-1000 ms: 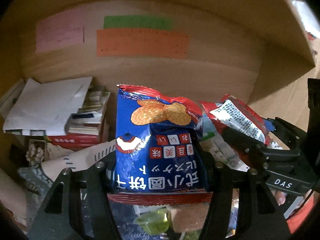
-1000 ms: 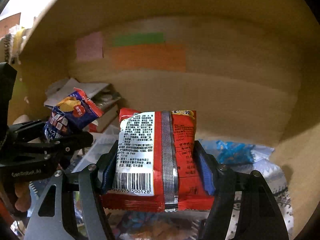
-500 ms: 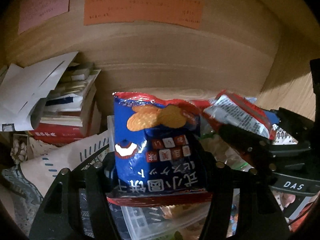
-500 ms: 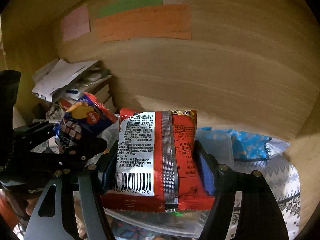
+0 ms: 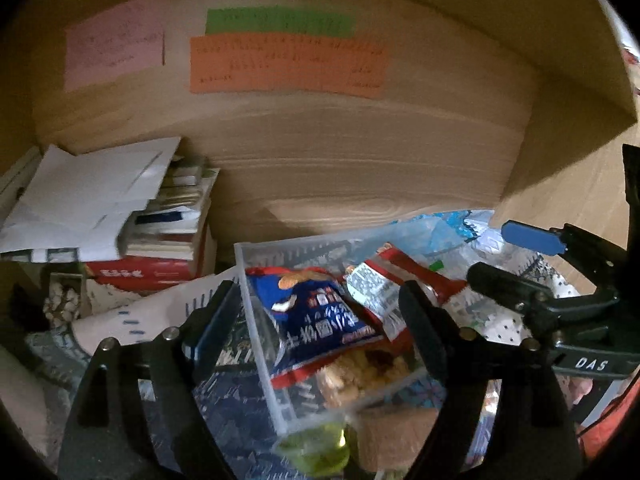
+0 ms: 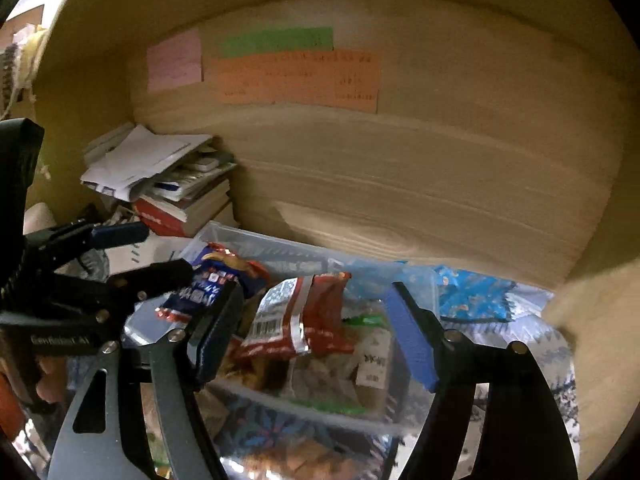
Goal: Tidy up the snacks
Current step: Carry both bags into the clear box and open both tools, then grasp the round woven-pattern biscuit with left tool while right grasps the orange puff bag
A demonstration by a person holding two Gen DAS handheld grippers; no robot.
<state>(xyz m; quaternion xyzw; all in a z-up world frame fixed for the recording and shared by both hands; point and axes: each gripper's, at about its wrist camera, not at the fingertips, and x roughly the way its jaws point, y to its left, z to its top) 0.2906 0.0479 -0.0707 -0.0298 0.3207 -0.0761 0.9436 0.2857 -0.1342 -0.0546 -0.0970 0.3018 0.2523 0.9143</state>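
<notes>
A clear plastic bin (image 5: 256, 292) stands on the patterned cloth, also in the right wrist view (image 6: 416, 280). A blue cracker bag (image 5: 316, 316) lies in it at the left, also seen from the right wrist (image 6: 208, 280). A red snack bag (image 5: 384, 292) lies beside it, also in the right wrist view (image 6: 296, 316). Several other snacks lie beneath. My left gripper (image 5: 316, 320) is open and empty just above the bin. My right gripper (image 6: 312, 320) is open and empty above the red bag; it shows at the right of the left wrist view (image 5: 516, 256).
A stack of books and papers (image 5: 152, 220) sits at the back left against the wooden wall. Pink, green and orange notes (image 5: 288, 64) are stuck on the wall. A light blue snack bag (image 6: 472, 296) lies right of the bin. A green packet (image 5: 316, 448) lies near the bin's front.
Both grippers have opened and let go. The blue cracker bag and the red bag have dropped into the clear bin. Both grippers have pulled back and up.
</notes>
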